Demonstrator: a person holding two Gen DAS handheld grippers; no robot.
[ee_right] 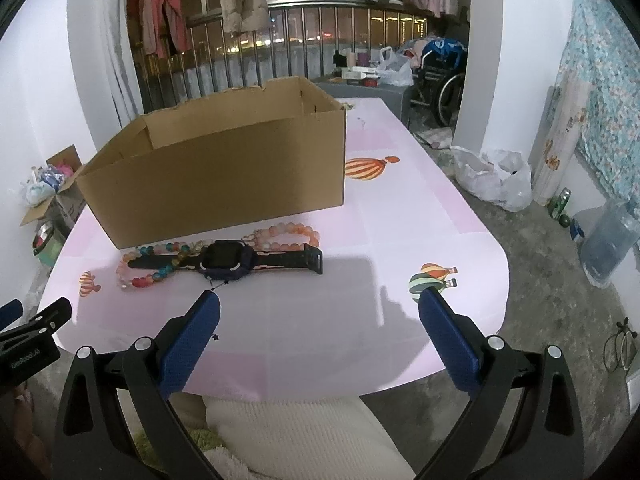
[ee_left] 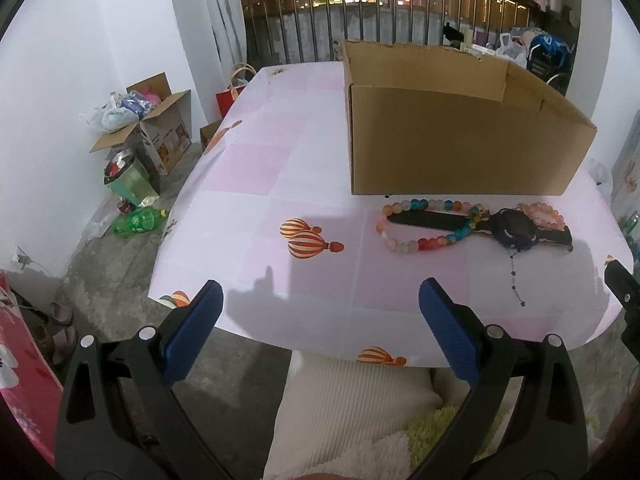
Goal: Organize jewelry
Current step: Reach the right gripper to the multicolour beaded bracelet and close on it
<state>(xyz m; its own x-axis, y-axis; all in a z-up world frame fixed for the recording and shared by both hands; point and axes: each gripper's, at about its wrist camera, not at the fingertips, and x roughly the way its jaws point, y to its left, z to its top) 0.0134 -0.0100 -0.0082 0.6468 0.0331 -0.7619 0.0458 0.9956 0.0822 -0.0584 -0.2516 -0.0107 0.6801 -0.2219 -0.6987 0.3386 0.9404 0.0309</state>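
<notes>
An open cardboard box [ee_left: 460, 140] [ee_right: 224, 176] stands on the pink table. In front of it lie a multicoloured bead bracelet [ee_left: 408, 246] [ee_right: 136, 280], a pink bead bracelet [ee_left: 546, 216] [ee_right: 296, 232], a dark smartwatch [ee_left: 516, 230] [ee_right: 228, 260] and a thin star chain [ee_left: 516, 280] [ee_right: 216, 286]. The watch strap lies across the multicoloured bracelet. My left gripper [ee_left: 320, 304] is open and empty above the table's near edge, left of the jewelry. My right gripper [ee_right: 320, 308] is open and empty, just in front of the watch.
The tablecloth [ee_left: 280, 184] has balloon prints. The floor on the left holds boxes, bags and a green bottle [ee_left: 136, 222]. On the right are a white plastic bag [ee_right: 496, 180], a water jug [ee_right: 612, 236] and a wheelchair [ee_right: 444, 88]. A white cushion [ee_right: 304, 436] lies below the near edge.
</notes>
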